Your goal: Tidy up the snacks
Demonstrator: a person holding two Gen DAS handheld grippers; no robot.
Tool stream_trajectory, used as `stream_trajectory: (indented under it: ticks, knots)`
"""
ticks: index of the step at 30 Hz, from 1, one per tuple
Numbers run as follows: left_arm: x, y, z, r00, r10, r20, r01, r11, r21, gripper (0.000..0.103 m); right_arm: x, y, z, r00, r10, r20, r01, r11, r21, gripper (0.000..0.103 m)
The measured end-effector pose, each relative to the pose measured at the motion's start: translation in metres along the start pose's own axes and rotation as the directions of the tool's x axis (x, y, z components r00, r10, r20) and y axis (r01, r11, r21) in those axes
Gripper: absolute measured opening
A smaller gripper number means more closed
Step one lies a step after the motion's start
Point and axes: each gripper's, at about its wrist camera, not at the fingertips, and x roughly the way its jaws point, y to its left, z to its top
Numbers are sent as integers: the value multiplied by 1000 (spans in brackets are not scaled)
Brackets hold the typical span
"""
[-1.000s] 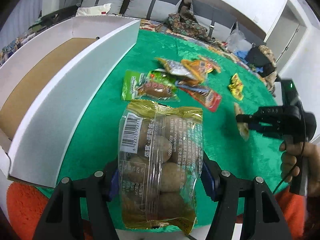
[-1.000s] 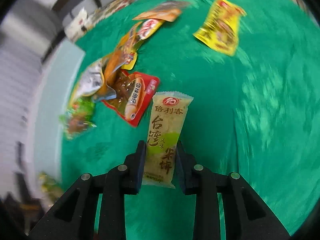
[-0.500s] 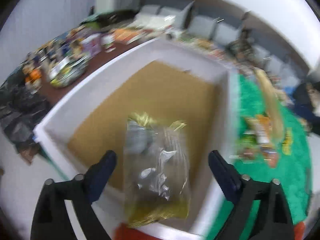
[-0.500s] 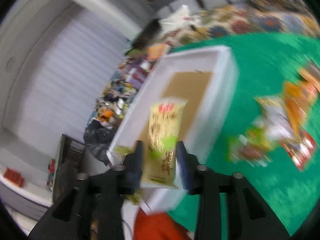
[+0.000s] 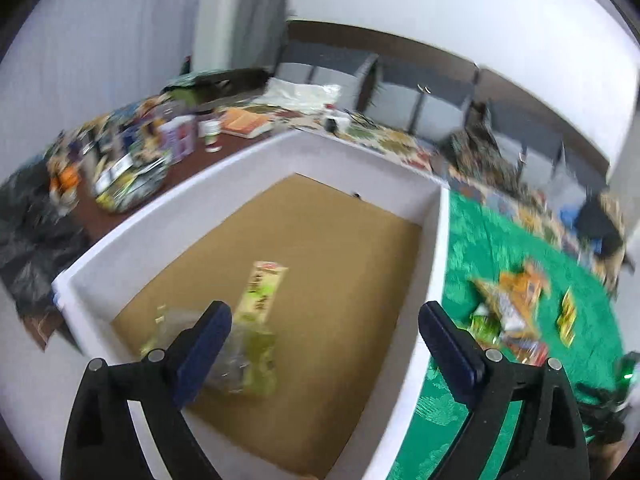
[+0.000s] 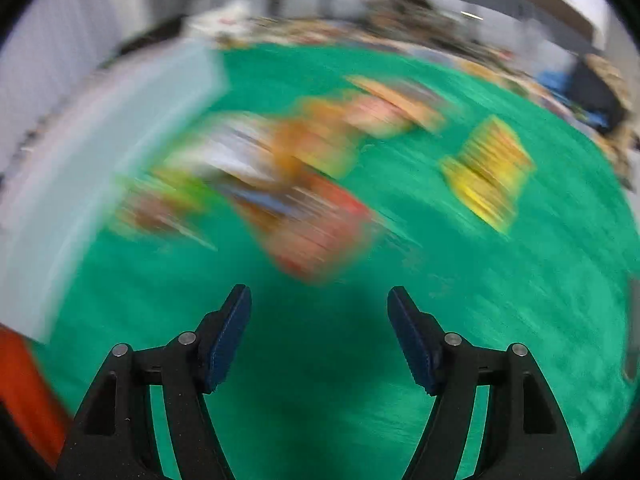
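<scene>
My left gripper (image 5: 324, 336) is open and empty above the white box (image 5: 438, 264) with a brown cardboard floor. Inside the box lie a clear gold-edged snack bag (image 5: 240, 356), blurred, and a long yellow-green snack bar (image 5: 264, 292). My right gripper (image 6: 319, 332) is open and empty above the green cloth (image 6: 500, 300). Ahead of it, blurred by motion, lie a cluster of orange, red and green snack packets (image 6: 288, 184) and a yellow packet (image 6: 488, 172). The same packets show in the left wrist view (image 5: 512, 312).
The box wall (image 6: 92, 152) stands at the left in the right wrist view. A brown side table (image 5: 132, 168) with jars and clutter lies beyond the box. A grey sofa (image 5: 420, 92) lines the back wall. An orange surface (image 6: 24, 392) lies by the cloth's corner.
Both grippers have let go: the clear bag and the yellow-green bar now lie in the box. My right gripper has swung back over the green cloth, jaws now wide.
</scene>
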Motion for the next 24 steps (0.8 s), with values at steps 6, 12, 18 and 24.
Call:
stream_trajectory:
  ticks: [6, 12, 18, 24]
  knots:
    - [31, -37, -10, 992, 80, -96, -75, 995, 59, 94, -14, -113, -44, 986, -160, 51, 152, 979, 136, 74]
    - [29, -48, -14, 991, 62, -118, -62, 998, 1, 94, -11, -152, -50, 983, -158, 96, 138, 973, 187, 75]
    - [14, -62, -17, 993, 114, -43, -112, 993, 39, 94, -12, -156, -53, 984, -152, 90, 130, 967, 218, 82]
    - [-60, -121, -27, 963, 59, 262, -87, 991, 97, 101, -10, -157, -54, 983, -159, 87, 137, 966, 220, 84]
